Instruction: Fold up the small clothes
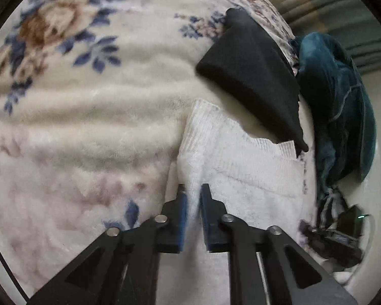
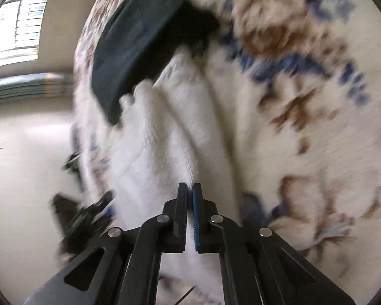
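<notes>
Because a fold needs two edges lifted together, we list the white knitted garment (image 1: 241,167) first: it lies on the floral fleece blanket (image 1: 89,117), directly ahead of and beneath both grippers, each holding a pinch of it.

Left gripper (image 1: 193,188): clamped on a raised ridge of the white knit, the cloth bunched between its blue pads. We judge this the near edge, pinched so it can be carried over.

Right gripper (image 2: 189,186): jaws nearly together, a thin pleat of the same white garment (image 2: 160,137) nipped between them. The view is blurred, so we cannot tell how deep the pinch goes.

Black garment (image 1: 251,76): ahead and right of the left gripper, its lower corner overlapping the white knit's far edge. Seen from the right gripper it sits ahead and left (image 2: 137,40). Probably awaiting its turn.

Teal fleece item (image 1: 337,96): far right of the left gripper, heaped beside the black garment at the blanket's edge.
</notes>
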`<control>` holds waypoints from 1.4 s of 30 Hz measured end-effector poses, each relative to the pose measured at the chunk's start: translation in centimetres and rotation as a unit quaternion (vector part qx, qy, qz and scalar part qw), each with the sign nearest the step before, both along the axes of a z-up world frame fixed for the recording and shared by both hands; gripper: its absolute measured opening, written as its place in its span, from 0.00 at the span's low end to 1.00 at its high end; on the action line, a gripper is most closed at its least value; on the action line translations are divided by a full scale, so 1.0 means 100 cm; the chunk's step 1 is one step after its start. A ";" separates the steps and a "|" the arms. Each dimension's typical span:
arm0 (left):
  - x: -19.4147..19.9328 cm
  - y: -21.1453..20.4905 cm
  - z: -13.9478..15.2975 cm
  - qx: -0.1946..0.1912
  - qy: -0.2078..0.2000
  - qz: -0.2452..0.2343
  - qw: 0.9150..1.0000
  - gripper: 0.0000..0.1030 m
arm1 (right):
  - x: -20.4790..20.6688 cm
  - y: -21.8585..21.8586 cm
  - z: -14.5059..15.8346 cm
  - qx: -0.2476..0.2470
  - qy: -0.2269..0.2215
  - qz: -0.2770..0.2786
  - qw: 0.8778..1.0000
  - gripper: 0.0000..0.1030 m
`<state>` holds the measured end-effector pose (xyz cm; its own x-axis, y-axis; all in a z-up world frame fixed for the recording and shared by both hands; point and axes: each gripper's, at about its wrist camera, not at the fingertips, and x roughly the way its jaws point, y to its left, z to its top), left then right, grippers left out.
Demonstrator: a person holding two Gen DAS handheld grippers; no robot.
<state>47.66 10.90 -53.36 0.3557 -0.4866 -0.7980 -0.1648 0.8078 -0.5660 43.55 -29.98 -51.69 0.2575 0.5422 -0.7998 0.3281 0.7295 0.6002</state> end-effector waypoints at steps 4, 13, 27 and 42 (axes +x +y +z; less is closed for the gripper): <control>0.004 0.019 -0.018 0.047 0.025 0.035 0.998 0.05 | -0.001 0.005 0.018 -0.091 -0.028 0.004 0.995 0.03; -0.024 0.044 -0.026 -0.145 0.019 0.025 0.989 0.74 | 0.010 0.005 0.010 -0.019 0.007 0.045 0.999 0.57; -0.005 -0.018 -0.057 -0.212 0.041 -0.035 0.976 0.43 | 0.009 0.064 -0.096 0.164 0.075 0.111 0.977 0.84; 0.031 -0.040 0.088 -0.217 -0.076 -0.042 0.972 0.28 | 0.010 0.082 0.023 0.146 -0.044 0.073 0.986 0.47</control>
<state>50.74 6.91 -44.57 0.3977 -0.7984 -0.4522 0.0025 0.4937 -0.8696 44.58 -21.73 -49.43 0.2207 0.7829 -0.5818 0.1696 0.5566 0.8133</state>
